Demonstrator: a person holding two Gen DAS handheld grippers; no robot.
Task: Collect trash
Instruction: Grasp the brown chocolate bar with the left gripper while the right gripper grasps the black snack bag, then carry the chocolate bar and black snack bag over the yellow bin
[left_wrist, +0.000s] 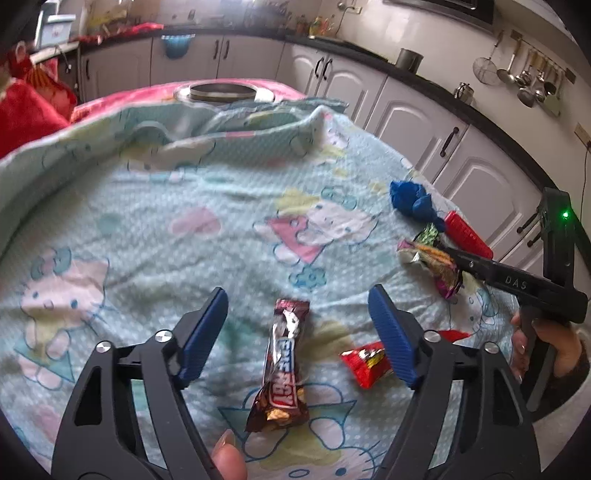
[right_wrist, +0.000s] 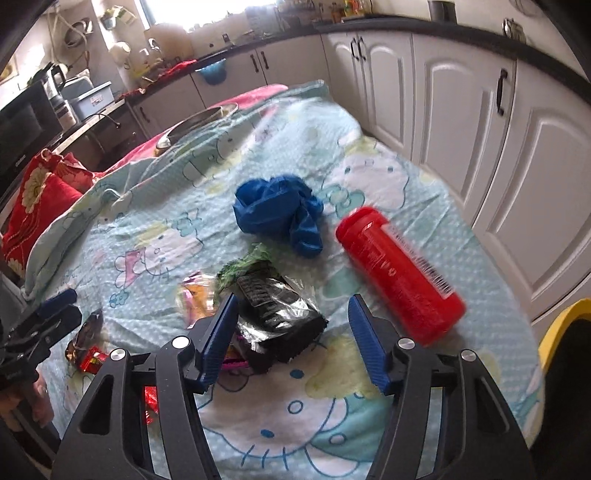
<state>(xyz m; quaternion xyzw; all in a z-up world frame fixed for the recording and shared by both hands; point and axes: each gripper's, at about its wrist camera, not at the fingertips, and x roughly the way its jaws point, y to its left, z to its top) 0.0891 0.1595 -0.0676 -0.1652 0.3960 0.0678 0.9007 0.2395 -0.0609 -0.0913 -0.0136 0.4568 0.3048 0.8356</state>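
Note:
My left gripper (left_wrist: 297, 299) hangs open over a brown candy-bar wrapper (left_wrist: 284, 350), which lies between the blue fingers without touching them. A red wrapper (left_wrist: 365, 360) lies just right of it. My right gripper (right_wrist: 293, 301) is open astride a crumpled black foil wrapper (right_wrist: 280, 310); its pads do not press on it. Green (right_wrist: 243, 266) and orange-pink (right_wrist: 197, 295) wrappers lie at that wrapper's left. Beyond are a crumpled blue plastic bag (right_wrist: 280, 210) and a red bottle (right_wrist: 399, 277) on its side. All of this rests on a cartoon-print cloth (left_wrist: 184, 184).
A metal pot (left_wrist: 221, 92) stands at the far end of the cloth. A red cushion (right_wrist: 40, 199) sits to the left, white cabinets (right_wrist: 461, 129) run along the right, and something yellow (right_wrist: 561, 325) shows at the right edge. A person's hand (left_wrist: 546, 354) holds the right tool.

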